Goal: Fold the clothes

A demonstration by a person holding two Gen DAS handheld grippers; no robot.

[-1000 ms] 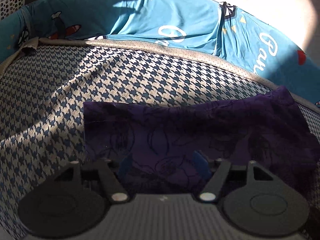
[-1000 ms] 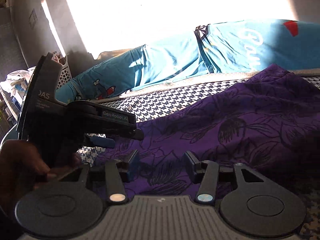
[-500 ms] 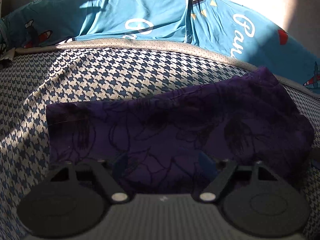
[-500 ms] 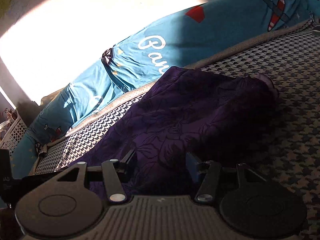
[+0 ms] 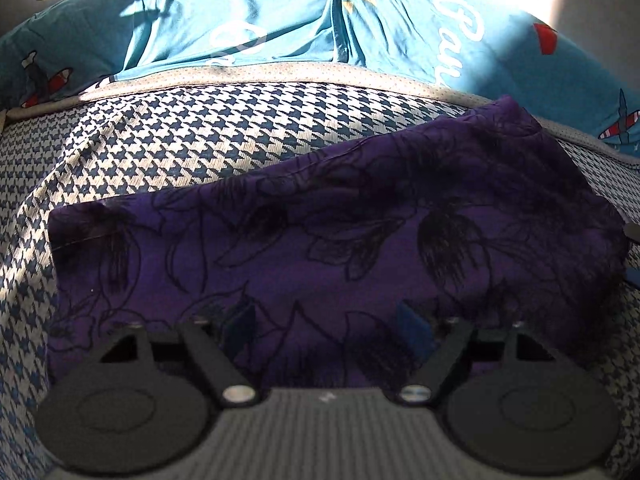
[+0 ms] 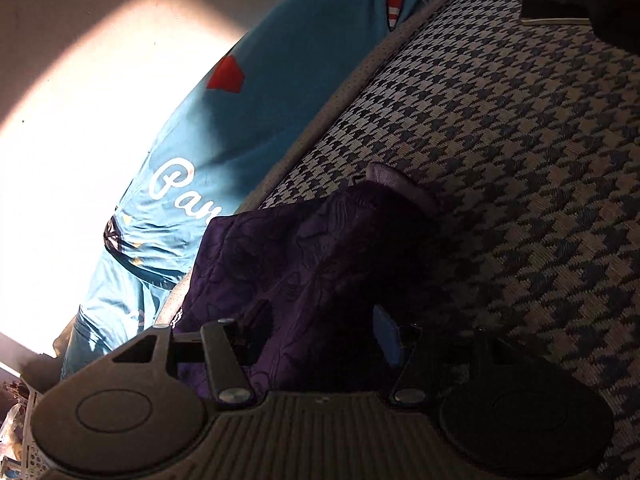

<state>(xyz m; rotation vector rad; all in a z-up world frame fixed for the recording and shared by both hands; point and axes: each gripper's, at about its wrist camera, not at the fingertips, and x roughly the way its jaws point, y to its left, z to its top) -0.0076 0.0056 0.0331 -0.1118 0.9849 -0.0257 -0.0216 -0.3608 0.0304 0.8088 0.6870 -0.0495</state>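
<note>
A purple garment with black flower outlines (image 5: pixel 320 232) lies folded in a flat band on the houndstooth bed cover (image 5: pixel 200 132). My left gripper (image 5: pixel 326 320) hovers over the garment's near edge, jaws wide and open, the cloth lying beneath them. In the right wrist view the picture is strongly tilted. There the garment (image 6: pixel 304 248) ends in a bunched corner on the cover (image 6: pixel 500 160). My right gripper (image 6: pixel 320 324) is at that end, open, with dark purple cloth rising between its fingers. The pads are not visibly pressing on it.
A blue sheet printed with planes and white script (image 5: pixel 260 12) runs along the far edge of the bed under a sunlit wall. A dark flat object (image 6: pixel 556 10) lies on the cover at the far right. A white basket (image 6: pixel 24 452) stands at the lower left.
My left gripper slid along the garment and its jaws widened. My right gripper swung to the garment's right end and rolled, so the hand with the other gripper left its view.
</note>
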